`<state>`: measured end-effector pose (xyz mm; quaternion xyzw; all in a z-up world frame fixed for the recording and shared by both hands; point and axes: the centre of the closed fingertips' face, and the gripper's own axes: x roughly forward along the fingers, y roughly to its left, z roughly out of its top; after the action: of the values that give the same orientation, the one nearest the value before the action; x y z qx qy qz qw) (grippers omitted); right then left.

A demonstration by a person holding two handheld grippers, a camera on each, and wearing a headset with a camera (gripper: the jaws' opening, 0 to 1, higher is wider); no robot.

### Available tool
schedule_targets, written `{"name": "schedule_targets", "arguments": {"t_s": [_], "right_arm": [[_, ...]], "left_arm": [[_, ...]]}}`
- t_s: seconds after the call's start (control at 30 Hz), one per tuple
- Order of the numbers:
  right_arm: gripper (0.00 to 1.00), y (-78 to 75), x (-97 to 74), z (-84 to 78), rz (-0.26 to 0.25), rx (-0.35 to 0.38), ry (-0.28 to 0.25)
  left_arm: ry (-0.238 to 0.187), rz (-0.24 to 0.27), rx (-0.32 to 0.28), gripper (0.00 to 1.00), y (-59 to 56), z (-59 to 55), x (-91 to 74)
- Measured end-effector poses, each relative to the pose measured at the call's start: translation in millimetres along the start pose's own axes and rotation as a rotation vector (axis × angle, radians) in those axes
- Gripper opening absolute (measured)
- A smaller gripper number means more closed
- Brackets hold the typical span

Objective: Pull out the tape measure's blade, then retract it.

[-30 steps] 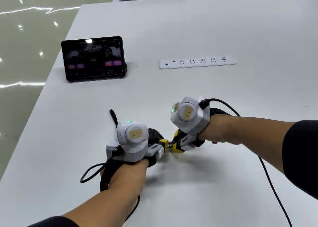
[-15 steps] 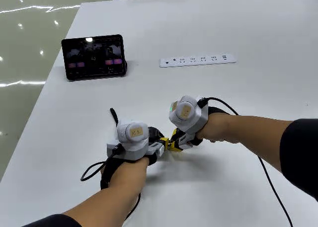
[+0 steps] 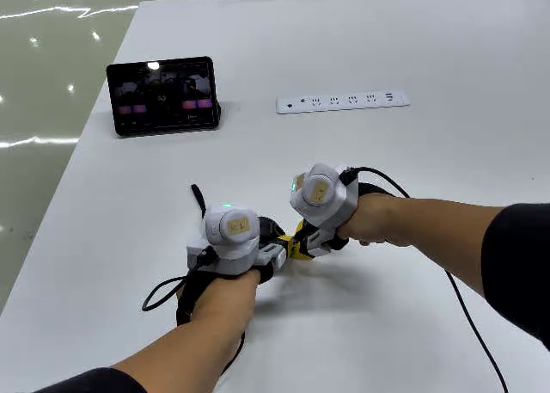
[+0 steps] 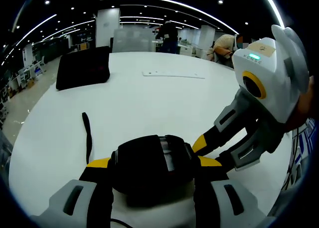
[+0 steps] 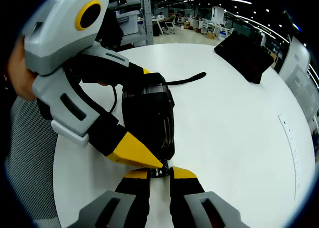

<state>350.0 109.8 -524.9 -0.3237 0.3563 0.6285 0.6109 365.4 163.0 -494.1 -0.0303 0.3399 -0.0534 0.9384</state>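
Item under inspection: black tape measure (image 5: 149, 113), resting low on the white table (image 3: 430, 49), at about 6 o'clock from the table's middle in the head view.

Case: gripped across its body by the left gripper (image 4: 153, 162), whose yellow-tipped jaws press against both sides of it. This gripper approaches from about 7 o'clock in the head view.

Blade: no length of it is visible outside the case. The blade tip (image 5: 160, 171) sits at the case mouth, caught between the jaws of the right gripper (image 5: 159, 174). Those jaws stand nearly together, with only the small tip between them, and their yellow ends lie just beside the case. This gripper comes in from about 2 o'clock in the head view.

Strap: a black wrist strap (image 4: 87, 135) trails from the case flat on the table, toward 11 o'clock in the head view.

Surroundings, head view: a dark tablet (image 3: 163, 98) stands propped at 10 o'clock from the case, well apart. A white power strip (image 3: 342, 102) lies at 1 o'clock, also well apart. A black cable (image 3: 163, 294) loops on the table beside the left forearm.
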Motion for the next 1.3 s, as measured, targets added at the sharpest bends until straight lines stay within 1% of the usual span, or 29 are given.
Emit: {"name": "schedule_targets", "arguments": {"t_s": [0.03, 0.13, 0.17, 0.2, 0.33, 0.47, 0.53, 0.57, 0.67, 0.77, 0.87, 0.97, 1.03, 1.1, 1.13, 1.2, 1.23, 1.3], "right_arm": [[0.11, -0.1, 0.6, 1.3, 0.003, -0.009, -0.006], [0.11, 0.2, 2.0, 3.8, 0.005, -0.003, -0.016], [0.11, 0.6, 3.1, 4.5, 0.005, -0.007, -0.012], [0.11, -0.1, 3.1, 4.4, 0.004, -0.030, -0.003], [0.11, 0.4, 2.9, 3.7, 0.004, -0.009, -0.011], [0.12, 0.6, 3.0, 3.8, -0.002, -0.004, -0.008], [0.12, 0.9, 3.3, 3.7, -0.015, -0.002, -0.009], [0.12, 1.5, 3.6, 3.6, -0.026, -0.020, -0.007], [0.12, 1.5, 3.5, 4.0, -0.032, -0.015, -0.010], [0.12, 1.6, 3.5, 4.4, -0.033, -0.003, -0.010], [0.12, 1.7, 4.1, 5.4, -0.039, 0.001, -0.006], [0.12, 1.6, 5.3, 6.0, -0.045, -0.003, 0.002], [0.12, 1.9, 5.2, 5.9, -0.049, 0.004, 0.000], [0.12, 2.3, 4.7, 5.6, -0.053, 0.011, -0.005], [0.13, 1.8, 4.3, 5.3, -0.058, 0.011, -0.007], [0.15, 0.5, 1.8, 5.5, -0.069, 0.024, -0.020], [0.15, 0.3, -0.9, 6.7, -0.074, 0.029, -0.036], [0.17, -0.3, -6.8, 7.8, -0.081, 0.045, -0.053]], "left_arm": [[0.000, -0.001, 0.000, 0.61, -0.1, 0.0, -0.1], [0.001, -0.003, -0.002, 0.61, -0.3, -0.1, -0.2], [0.000, -0.002, -0.002, 0.61, -0.5, -0.1, -0.1], [-0.001, -0.002, -0.001, 0.61, -0.5, 0.0, -0.1], [-0.001, -0.004, 0.000, 0.61, -0.9, -0.1, 0.3], [-0.005, -0.002, -0.001, 0.61, -1.1, 0.0, -0.1], [-0.009, -0.002, -0.001, 0.62, -1.3, 0.0, -0.8], [-0.006, -0.003, 0.001, 0.62, -1.3, 0.0, -0.9], [0.001, -0.006, 0.002, 0.62, -1.3, 0.0, -1.2], [-0.005, -0.004, 0.005, 0.62, -1.0, 0.3, -1.5], [-0.010, -0.020, 0.019, 0.62, -0.8, 0.0, -3.1], [0.002, -0.032, 0.024, 0.62, 0.5, -0.1, -3.7], [-0.003, -0.038, 0.048, 0.61, 0.4, 1.7, -4.8], [-0.020, -0.048, 0.074, 0.61, 0.0, 6.1, -6.7], [-0.029, -0.053, 0.077, 0.60, 0.5, 8.8, -7.9], [-0.030, -0.061, 0.079, 0.61, 2.5, 11.2, -9.1], [-0.026, -0.072, 0.087, 0.63, 3.3, 11.6, -9.3], [-0.029, -0.075, 0.091, 0.66, 8.1, 12.9, -10.9]]}}
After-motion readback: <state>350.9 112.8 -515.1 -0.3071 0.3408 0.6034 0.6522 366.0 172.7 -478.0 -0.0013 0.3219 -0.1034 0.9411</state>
